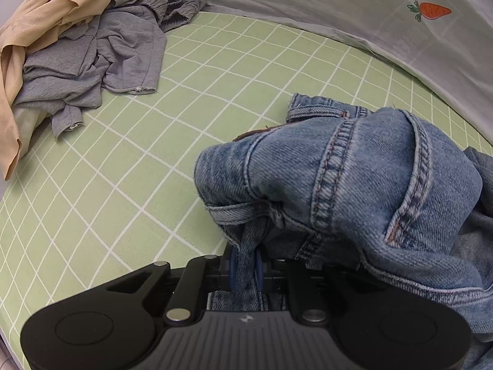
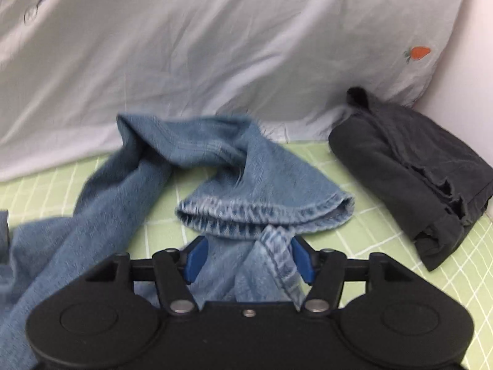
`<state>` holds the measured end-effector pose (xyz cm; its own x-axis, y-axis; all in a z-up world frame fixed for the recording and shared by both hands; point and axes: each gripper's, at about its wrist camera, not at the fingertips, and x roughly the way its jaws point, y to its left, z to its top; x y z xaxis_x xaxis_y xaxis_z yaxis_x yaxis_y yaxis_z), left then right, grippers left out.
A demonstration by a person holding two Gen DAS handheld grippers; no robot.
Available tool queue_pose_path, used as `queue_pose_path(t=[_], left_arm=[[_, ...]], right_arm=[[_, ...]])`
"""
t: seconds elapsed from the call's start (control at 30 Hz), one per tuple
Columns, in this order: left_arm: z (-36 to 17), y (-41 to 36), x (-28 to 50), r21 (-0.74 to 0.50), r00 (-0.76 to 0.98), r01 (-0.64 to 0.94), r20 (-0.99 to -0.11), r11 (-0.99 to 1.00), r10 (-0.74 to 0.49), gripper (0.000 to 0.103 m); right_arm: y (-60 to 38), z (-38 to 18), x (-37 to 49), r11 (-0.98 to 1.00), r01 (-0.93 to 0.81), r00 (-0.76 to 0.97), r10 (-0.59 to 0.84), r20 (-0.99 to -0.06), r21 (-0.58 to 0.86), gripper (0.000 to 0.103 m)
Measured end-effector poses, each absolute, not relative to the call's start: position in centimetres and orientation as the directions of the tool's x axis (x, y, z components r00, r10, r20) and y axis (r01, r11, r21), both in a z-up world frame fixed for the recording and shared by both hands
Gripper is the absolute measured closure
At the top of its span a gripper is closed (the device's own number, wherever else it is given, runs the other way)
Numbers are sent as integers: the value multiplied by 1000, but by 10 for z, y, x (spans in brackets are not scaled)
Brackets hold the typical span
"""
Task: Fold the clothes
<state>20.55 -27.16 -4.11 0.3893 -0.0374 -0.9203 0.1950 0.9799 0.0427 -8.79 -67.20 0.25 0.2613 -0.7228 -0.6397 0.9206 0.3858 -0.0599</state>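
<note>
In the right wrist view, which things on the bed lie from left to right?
Blue jeans at the left and middle, their hem lying between the open fingers of the right gripper → folded dark grey garment at the right.

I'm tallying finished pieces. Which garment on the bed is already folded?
The dark grey one, a neat stack by the pillow. The jeans, the grey top and the beige piece all lie crumpled.
</note>
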Motion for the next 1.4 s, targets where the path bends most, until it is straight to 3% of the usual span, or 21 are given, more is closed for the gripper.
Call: queue_pose_path(t=[0.1,0.37,0.43,0.5,0.57,0.77,1.1,1.27,1.4], left_arm=[[-42,-274,205,52,394,194,-919,980,-29,88],[-40,-272,206,50,388,177,-921,983,-23,87],[-40,-272,206,47,387,174,-922,984,-24,87],[-40,-274,205,55,389,182,-921,982,-20,88],[-40,-275,204,66,392,197,-920,978,-18,89],[-26,-258,199,12,401,164,-914,986,-56,91],[42,-195,169,-74,516,155,-844,985,-145,91],[69,-159,159,-90,575,114,-806,989,-140,91],[55,-138,155,-59,545,69,-834,996,-87,90]], right_arm=[[-684,17,-77,427,901,297,-738,-606,-78,23],[-744,-34,-34,418,897,186,-649,-737,-142,30],[-748,-43,-32,414,897,168,-644,-747,-154,42],[-747,-43,-35,412,896,165,-653,-740,-163,79],[-744,-40,-41,413,897,175,-662,-729,-160,96],[-713,4,-88,363,914,183,-769,-612,-183,100],[-652,82,-211,156,965,63,-917,-394,-209,100],[-638,94,-260,114,976,35,-924,-381,-188,100],[-630,65,-285,125,979,33,-874,-485,-159,99]])
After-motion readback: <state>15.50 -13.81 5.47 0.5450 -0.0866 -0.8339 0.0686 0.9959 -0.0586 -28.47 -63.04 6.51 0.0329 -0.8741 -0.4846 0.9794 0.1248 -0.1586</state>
